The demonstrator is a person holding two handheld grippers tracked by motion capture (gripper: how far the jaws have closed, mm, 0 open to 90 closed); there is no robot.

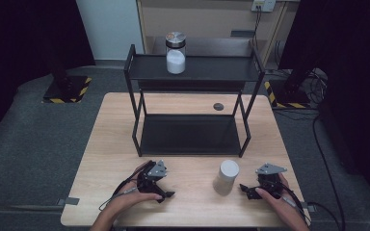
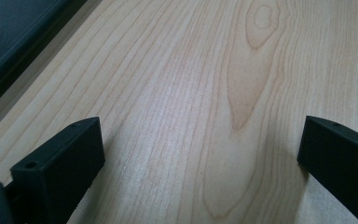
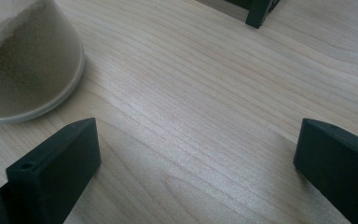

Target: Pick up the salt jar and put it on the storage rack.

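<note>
A jar with a pale top (image 1: 226, 176) stands on the wooden table (image 1: 188, 207) near its front, right of centre. Through the jar's (image 3: 25, 60) clear wall I see pale powder, up and left of the left jaw. My right gripper (image 1: 248, 189) rests on the table just right of the jar, apart from it. It (image 3: 198, 135) is open with bare wood between the jaws. My left gripper (image 1: 164, 186) rests at the front left of centre. It (image 2: 200, 135) is open over bare wood.
A black two-tier rack (image 1: 191, 134) stands mid-table; its foot (image 3: 258, 11) and lower shelf edge (image 2: 9, 37) appear in the gripper views. A second jar of white powder with a metal lid (image 1: 176, 53) stands on the top shelf. A small dark disc (image 1: 218, 106) lies behind the rack.
</note>
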